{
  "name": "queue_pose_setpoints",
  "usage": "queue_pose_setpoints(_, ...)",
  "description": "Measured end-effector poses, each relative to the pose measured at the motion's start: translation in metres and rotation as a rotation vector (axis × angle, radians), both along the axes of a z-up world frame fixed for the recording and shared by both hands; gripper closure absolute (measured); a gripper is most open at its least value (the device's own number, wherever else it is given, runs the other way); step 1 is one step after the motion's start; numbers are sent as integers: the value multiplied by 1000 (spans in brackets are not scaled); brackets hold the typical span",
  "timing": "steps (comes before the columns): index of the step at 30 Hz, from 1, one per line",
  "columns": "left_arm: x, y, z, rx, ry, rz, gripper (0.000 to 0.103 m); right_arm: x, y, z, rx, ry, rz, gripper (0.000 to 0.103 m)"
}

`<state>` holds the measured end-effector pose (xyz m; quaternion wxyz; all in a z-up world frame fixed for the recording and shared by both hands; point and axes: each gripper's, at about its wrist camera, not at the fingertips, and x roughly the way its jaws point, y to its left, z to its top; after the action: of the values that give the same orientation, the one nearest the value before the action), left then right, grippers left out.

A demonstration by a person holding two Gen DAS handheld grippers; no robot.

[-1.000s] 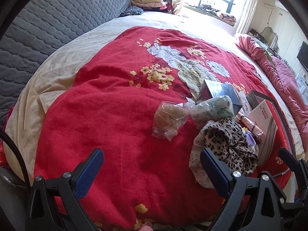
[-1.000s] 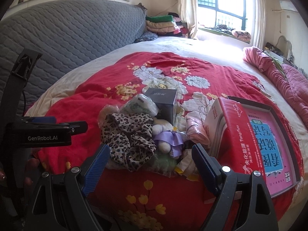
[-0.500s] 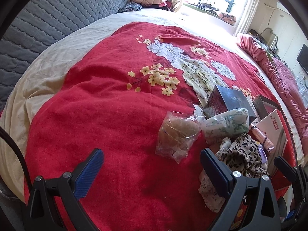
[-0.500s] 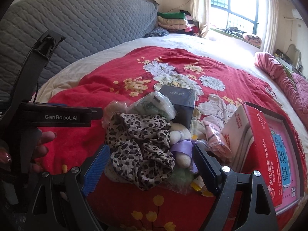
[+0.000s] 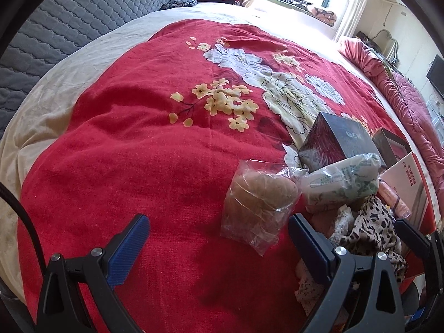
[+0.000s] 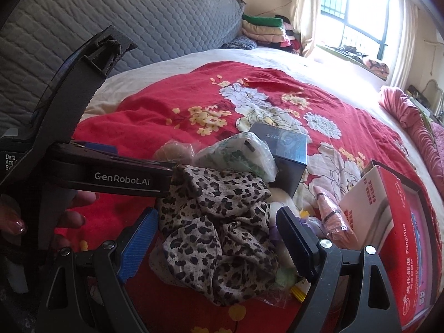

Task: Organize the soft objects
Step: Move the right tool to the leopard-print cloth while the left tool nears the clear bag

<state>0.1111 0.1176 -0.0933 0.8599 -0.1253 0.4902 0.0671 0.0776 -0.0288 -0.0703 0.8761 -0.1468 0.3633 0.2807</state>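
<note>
A pile of soft things lies on the red floral blanket [image 5: 138,144]. A leopard-print cloth [image 6: 219,222] lies in front; it also shows in the left wrist view [image 5: 369,230]. A clear bag with a brown item [image 5: 258,197] and a white-green packet [image 5: 344,180] lie beside it. My left gripper [image 5: 216,238] is open, just short of the clear bag. My right gripper [image 6: 219,236] is open with its fingers either side of the leopard cloth. A purple-and-white plush [image 6: 305,219] is mostly hidden.
A dark box [image 6: 285,152] stands behind the pile. A red-and-white box in a tray [image 6: 388,211] lies to the right, with a pink wrapped item [image 6: 330,216] against it. A grey quilted headboard [image 6: 111,22] is at the left, folded clothes [image 6: 263,30] at the back.
Both grippers have moved forward toward the pile. The leopard cloth now sits between the right fingers, and the clear bag is closer to the left gripper.
</note>
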Motion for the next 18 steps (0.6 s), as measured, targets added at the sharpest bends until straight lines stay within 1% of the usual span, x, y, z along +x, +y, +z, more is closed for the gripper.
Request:
queue_pose_setpoints(3, 3, 3, -2, -26, -6, -3, 3, 3, -2, 0, 13, 0, -4, 15)
queue_pose_setpoints(5, 5, 3, -3, -31, -12, -8, 3, 6, -3, 0, 24, 1, -7, 16)
queue_pose_setpoints(7, 7, 2, -4, -43, -16, -19, 5, 10, -3, -1, 26, 2, -7, 16)
queue_pose_setpoints(9, 9, 2, -5, -58, -21, -31, 10, 11, -3, -1, 31, 2, -4, 18)
queue_pose_setpoints(10, 9, 1, -5, -66, -24, -38, 12, 12, -3, -2, 33, 4, -2, 24)
queue_pose_setpoints(11, 10, 1, -5, -72, -31, -48, 16, 14, -2, -2, 31, 4, 1, 27)
queue_pose_setpoints(12, 11, -1, -4, -73, -36, -57, 20, 13, -2, -2, 29, -2, 1, 28)
queue_pose_setpoints(13, 12, -2, -4, -75, -40, -69, 22, 13, -2, -2, 27, -5, 4, 32)
queue_pose_setpoints(14, 14, -4, -4, -79, -44, -83, 26, 14, -1, -2, 27, -2, 9, 35)
queue_pose_setpoints(15, 15, -7, -4, -83, -50, -97, 30, 14, -1, -2, 26, -4, 11, 36)
queue_pose_setpoints(17, 17, -10, -6, -90, -53, -113, 34, 15, -1, -3, 25, -8, 13, 37)
queue_pose_setpoints(18, 18, -10, -7, -101, -53, -118, 38, 15, -2, -3, 21, -9, 13, 38)
